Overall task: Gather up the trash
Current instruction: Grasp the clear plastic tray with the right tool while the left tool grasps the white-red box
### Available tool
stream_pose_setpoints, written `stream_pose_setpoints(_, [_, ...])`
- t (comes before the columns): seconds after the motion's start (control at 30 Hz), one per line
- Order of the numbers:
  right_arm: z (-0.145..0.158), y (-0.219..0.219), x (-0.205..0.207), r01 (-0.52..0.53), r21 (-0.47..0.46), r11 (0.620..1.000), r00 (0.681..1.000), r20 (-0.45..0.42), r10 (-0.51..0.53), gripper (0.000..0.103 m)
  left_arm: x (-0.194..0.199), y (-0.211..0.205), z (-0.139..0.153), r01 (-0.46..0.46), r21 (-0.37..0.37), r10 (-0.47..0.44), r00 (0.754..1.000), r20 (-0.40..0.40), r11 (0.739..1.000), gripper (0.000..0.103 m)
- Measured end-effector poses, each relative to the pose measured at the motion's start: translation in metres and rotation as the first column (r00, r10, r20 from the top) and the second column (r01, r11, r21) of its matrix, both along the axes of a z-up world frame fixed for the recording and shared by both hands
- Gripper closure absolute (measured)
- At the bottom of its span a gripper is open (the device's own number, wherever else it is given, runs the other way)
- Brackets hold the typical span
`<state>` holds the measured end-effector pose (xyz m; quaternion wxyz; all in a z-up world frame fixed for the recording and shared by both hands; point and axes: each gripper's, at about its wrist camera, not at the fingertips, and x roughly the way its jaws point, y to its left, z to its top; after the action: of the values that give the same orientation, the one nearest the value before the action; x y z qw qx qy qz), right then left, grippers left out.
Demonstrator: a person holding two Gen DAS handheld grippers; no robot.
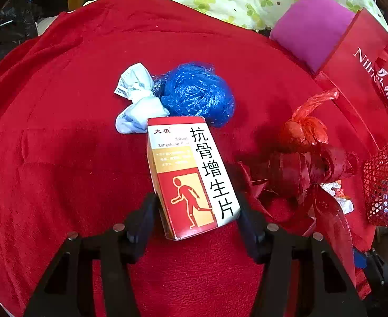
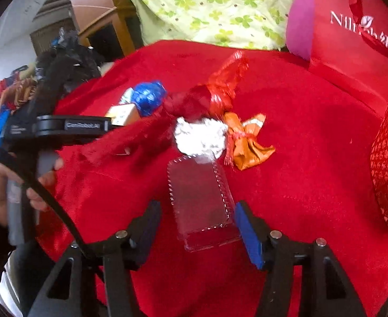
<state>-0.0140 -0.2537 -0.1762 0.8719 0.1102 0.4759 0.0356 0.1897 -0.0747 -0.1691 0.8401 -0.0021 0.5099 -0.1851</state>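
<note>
A red fleecy blanket (image 1: 61,137) covers the surface and carries everything. A red-and-white medicine carton (image 1: 191,177) lies near its middle. Just behind the carton sit a crumpled white face mask (image 1: 135,100) and a blue plastic wad (image 1: 196,92), touching each other. Right of the carton lie tangled red ribbons (image 1: 305,169), a red mesh basket (image 1: 384,185) and a red paper bag (image 1: 363,60).

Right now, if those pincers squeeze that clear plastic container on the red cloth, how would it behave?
The clear plastic container looks thin-walled and empty, so it is probably very light and may buckle or crackle when squeezed. Its glossy surface could slip against the pads. It lies flat on the red cloth, so it seems unlikely to roll.
</note>
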Motion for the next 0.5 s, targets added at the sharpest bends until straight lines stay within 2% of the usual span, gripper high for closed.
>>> stream_pose_setpoints(0.03, [-0.002,0.0,0.001,0.006,-0.001,1.0,1.0,-0.002,-0.006,0.041,-0.001,0.001,0.001,-0.005,-0.007,0.005,1.0,0.004,1.0,0.043])
stream_pose_setpoints(0.07, [-0.003,-0.001,0.001,0.009,0.0,1.0,1.0,-0.002,-0.009,0.048,-0.002,0.003,0.001,-0.009,-0.011,0.009,1.0,0.007,1.0,0.044])
stream_pose_setpoints(0.1, [-0.003,-0.001,0.001,0.008,0.002,1.0,1.0,-0.001,-0.008,0.049,-0.003,0.005,0.002,-0.011,-0.015,0.011,1.0,0.013,1.0,0.044])
stream_pose_setpoints(0.2, [0.0,-0.004,-0.002,0.015,0.015,1.0,1.0,0.018,-0.015,0.049,-0.011,0.009,0.011,-0.013,-0.027,0.014,0.999,0.041,1.0,0.045])
stream_pose_setpoints(0.5, [0.032,-0.006,-0.021,0.006,0.052,0.999,0.995,0.096,-0.011,0.05,-0.051,0.019,0.048,0.011,-0.001,-0.011,0.987,0.159,1.0,0.048])
